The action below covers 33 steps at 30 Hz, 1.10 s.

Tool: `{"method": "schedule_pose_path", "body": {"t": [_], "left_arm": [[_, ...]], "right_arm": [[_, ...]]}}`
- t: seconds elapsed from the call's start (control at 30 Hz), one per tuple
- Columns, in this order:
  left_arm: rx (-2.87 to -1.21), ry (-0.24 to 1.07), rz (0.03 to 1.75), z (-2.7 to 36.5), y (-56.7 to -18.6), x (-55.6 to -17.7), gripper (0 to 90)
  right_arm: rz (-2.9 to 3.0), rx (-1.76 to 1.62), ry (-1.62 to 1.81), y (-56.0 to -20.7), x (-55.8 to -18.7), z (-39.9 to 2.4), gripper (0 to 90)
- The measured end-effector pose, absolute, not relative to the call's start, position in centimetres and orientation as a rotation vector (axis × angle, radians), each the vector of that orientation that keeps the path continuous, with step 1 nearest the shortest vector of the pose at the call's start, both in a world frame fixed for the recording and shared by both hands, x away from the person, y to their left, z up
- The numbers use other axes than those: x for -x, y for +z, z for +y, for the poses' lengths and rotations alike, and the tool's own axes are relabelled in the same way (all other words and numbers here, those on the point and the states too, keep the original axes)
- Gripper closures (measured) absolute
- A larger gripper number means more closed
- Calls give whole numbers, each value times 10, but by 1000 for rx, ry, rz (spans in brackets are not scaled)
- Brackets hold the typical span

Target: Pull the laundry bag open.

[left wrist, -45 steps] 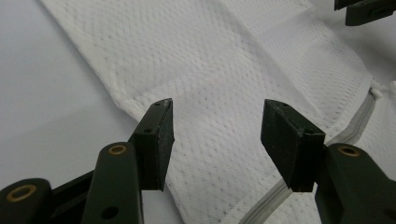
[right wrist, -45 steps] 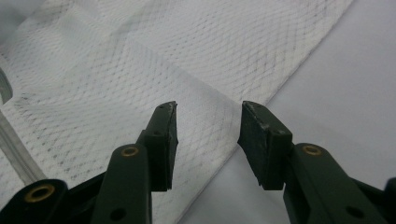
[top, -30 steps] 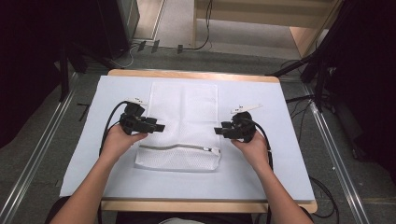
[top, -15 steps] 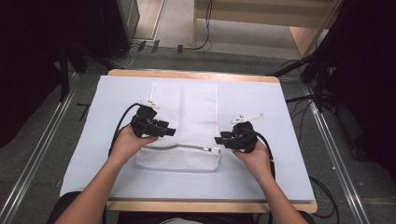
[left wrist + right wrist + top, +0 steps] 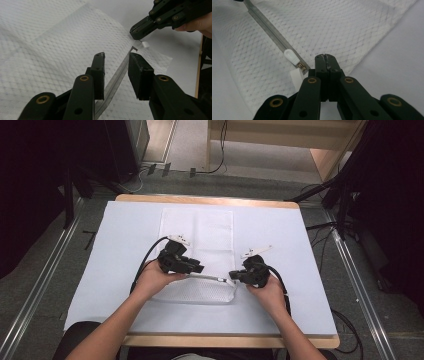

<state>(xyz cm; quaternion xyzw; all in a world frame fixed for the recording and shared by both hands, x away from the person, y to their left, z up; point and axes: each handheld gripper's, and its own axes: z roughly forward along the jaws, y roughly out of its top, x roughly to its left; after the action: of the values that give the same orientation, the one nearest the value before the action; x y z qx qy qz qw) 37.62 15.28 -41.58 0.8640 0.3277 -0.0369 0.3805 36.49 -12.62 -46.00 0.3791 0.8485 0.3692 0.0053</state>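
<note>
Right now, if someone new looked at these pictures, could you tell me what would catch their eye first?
Most striking is the white mesh bag spread flat in the middle of the pale blue table cover, its near edge folded over. Two black grippers meet at its zipper: the left gripper straddles the zipper with its jaws apart, having just been closing. The right gripper sits shut at the bag's corner, beside the white zipper pull.

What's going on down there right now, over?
Right gripper shut at mesh bag's zipper end. Left gripper closing, astride zipper, not pinching. Nothing in the way.
</note>
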Motion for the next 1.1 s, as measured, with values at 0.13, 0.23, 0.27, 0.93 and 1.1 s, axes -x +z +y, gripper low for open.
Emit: {"method": "schedule_pose_path", "body": {"t": [0.13,0.23,0.27,0.93,1.1], "left_arm": [[-2217,-118,829,145,-421,-376,719],[-2228,-125,817,139,-426,-376,738],[-2236,-123,818,137,-426,-376,744],[-2297,-157,756,103,-445,-371,761],[-2308,-168,763,96,-455,-373,772]], "right_arm": [[2671,-1177,1135,-464,-362,-126,900],[2680,-1161,1126,-466,-359,-126,900],[2684,-1148,1136,-467,-358,-127,900],[2673,-1060,1112,-468,-348,-124,900],[2667,-1045,1111,-468,-347,-123,900]]}}
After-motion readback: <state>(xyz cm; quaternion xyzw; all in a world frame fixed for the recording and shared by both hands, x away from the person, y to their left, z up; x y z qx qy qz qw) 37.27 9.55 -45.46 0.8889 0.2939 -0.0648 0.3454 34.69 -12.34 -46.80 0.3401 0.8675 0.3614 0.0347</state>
